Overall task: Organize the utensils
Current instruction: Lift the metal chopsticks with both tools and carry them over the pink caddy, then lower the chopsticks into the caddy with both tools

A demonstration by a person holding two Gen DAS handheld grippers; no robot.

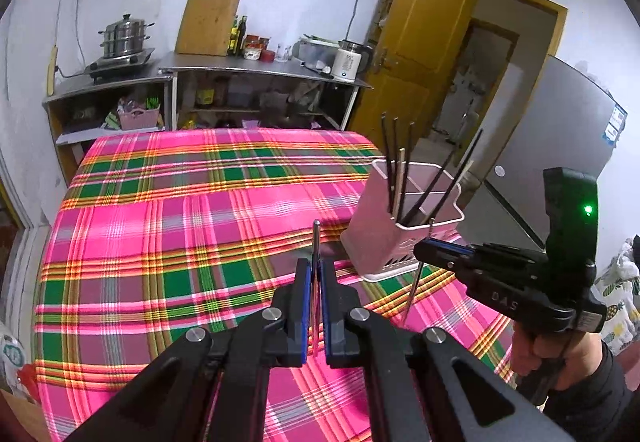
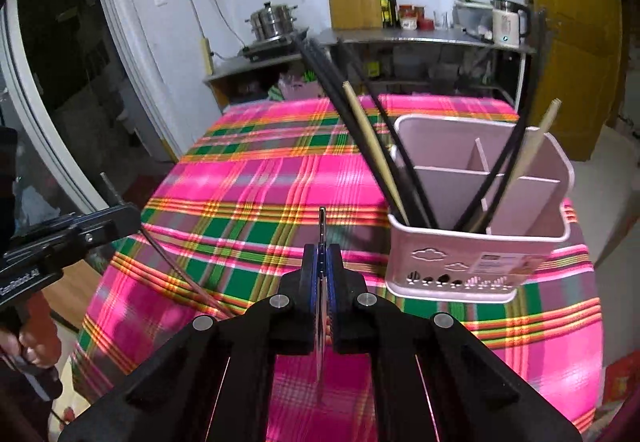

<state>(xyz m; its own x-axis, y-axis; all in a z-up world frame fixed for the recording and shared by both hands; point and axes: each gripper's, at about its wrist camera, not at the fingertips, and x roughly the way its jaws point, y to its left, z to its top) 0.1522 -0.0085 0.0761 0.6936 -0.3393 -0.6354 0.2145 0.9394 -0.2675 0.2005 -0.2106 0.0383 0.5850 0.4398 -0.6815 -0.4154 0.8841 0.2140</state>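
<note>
A thin metal chopstick (image 2: 321, 242) is clamped lengthwise in each closed hand-held gripper (image 2: 321, 262), the pink plastic utensil holder (image 2: 476, 250) standing just ahead-right of the nearer right one.

I carry two grippers, and each holds one utensil: one steel chopstick (image 1: 316, 238) pinched between the closed jaws of my left gripper (image 1: 316, 266), a second steel chopstick (image 2: 321, 222) pinched the same way in my right gripper (image 2: 321, 254). Ahead and to the right of both pairs of jaws stands one pink utensil holder (image 2: 476, 254) with three compartments. In it I count five black chopsticks (image 2: 404, 166), though they overlap, and two pale wooden chopsticks (image 2: 372, 146). One plaid tablecloth (image 2: 248, 178) lies beneath my jaws
</note>
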